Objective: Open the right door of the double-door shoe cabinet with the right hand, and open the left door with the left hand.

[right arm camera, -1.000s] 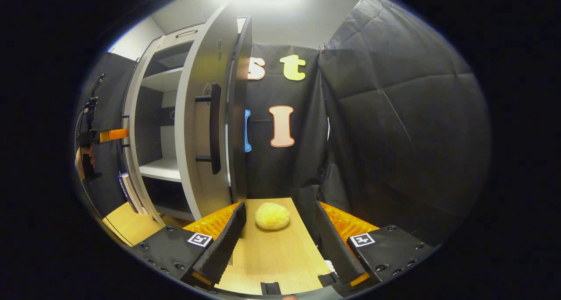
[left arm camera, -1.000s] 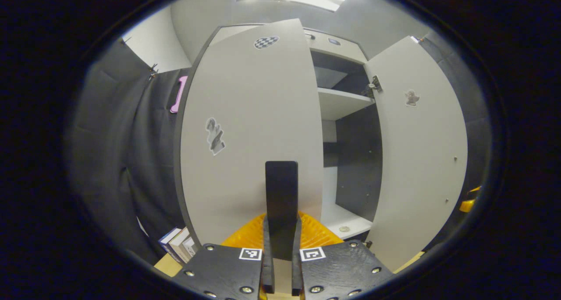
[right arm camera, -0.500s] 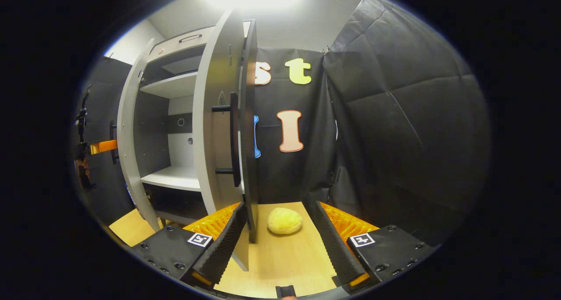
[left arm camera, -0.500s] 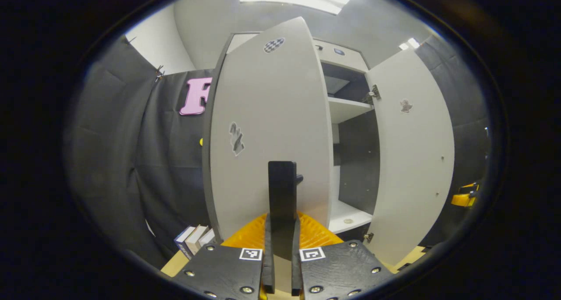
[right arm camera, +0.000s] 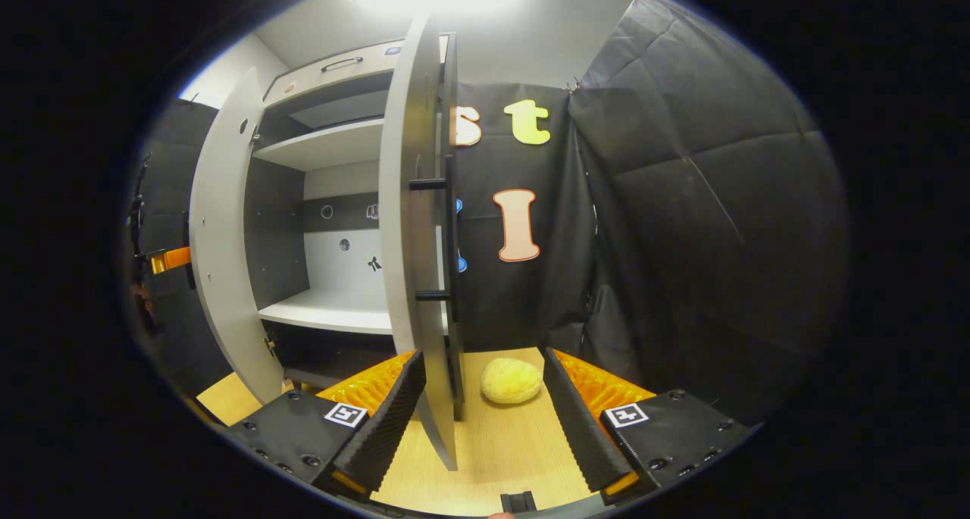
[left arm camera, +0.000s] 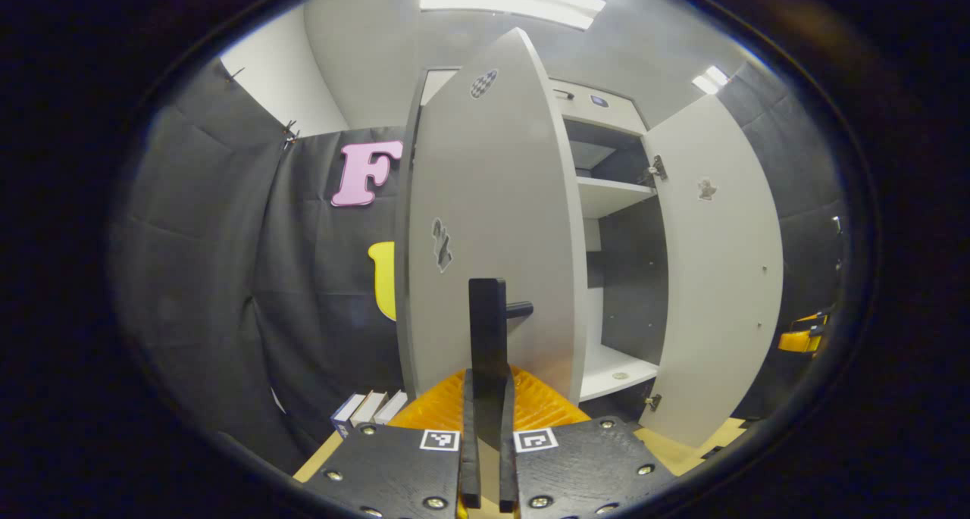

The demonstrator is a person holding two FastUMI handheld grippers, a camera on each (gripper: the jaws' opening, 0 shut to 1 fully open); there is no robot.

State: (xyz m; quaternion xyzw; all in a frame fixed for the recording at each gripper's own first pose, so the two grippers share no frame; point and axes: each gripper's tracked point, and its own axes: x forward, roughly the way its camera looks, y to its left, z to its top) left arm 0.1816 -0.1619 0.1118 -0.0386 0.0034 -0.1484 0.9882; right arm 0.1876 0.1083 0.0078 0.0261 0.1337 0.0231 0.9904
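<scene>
The grey shoe cabinet (left arm camera: 599,102) has both doors swung out. Its left door (left arm camera: 485,223) stands nearly edge-on in the left gripper view, and my left gripper (left arm camera: 489,386) is shut on that door's black bar handle (left arm camera: 487,322). The right door (left arm camera: 720,276) hangs wide open at the right. In the right gripper view the right door (right arm camera: 409,223) is edge-on with its black handle (right arm camera: 450,239) facing right. My right gripper (right arm camera: 482,361) is open; the door's lower edge stands between its fingers without being gripped. The left door (right arm camera: 220,261) shows at the left there.
A yellow round soft object (right arm camera: 511,380) lies on the wooden tabletop (right arm camera: 500,451) just past the right door. A few books (left arm camera: 369,411) stand left of the cabinet's base. White shelves (right arm camera: 333,311) inside hold nothing large. Black cloth walls close in on both sides.
The left door has swung further open, with my left gripper still on its handle. The right gripper view has shifted, so the right door's edge now stands between the open fingers.
</scene>
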